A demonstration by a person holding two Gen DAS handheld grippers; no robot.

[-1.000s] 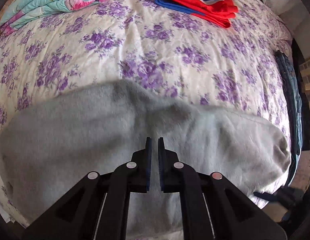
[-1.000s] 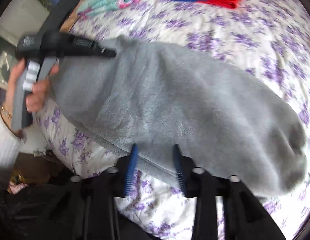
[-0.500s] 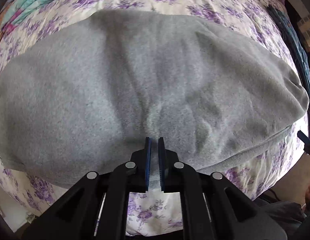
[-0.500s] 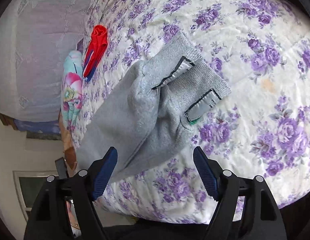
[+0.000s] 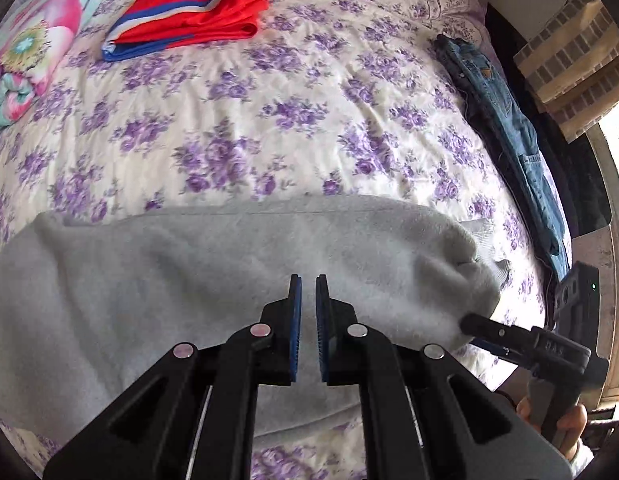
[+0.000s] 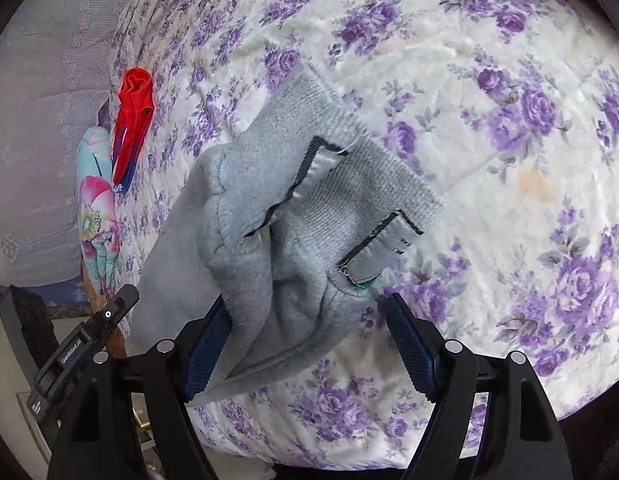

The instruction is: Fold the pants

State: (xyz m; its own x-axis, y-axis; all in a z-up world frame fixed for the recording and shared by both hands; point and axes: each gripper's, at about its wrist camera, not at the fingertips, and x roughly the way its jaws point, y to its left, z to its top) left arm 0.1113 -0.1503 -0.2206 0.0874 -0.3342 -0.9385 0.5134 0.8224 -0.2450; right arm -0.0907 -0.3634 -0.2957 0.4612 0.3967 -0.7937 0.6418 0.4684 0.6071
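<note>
Grey fleece pants [image 5: 229,288] lie across the near part of the bed, folded lengthwise. My left gripper [image 5: 307,284] sits over their middle with the jaws nearly closed; no cloth shows between the pads. In the right wrist view the pants' ribbed cuffs [image 6: 349,184] lie on the sheet. My right gripper [image 6: 309,312] is open wide, straddling that end of the pants [image 6: 245,240]. It also shows in the left wrist view [image 5: 481,326], at the pants' right end.
The bed has a white sheet with purple flowers [image 5: 269,120]. Folded red and blue pants [image 5: 189,12] lie at the far side, next to a floral blanket [image 5: 25,60]. Blue jeans [image 5: 501,120] lie along the right edge.
The left gripper has pulled back and risen, so the pants now sit lower in its view and the far bed shows again. The right gripper stays open at the cuff end, slightly closer.
</note>
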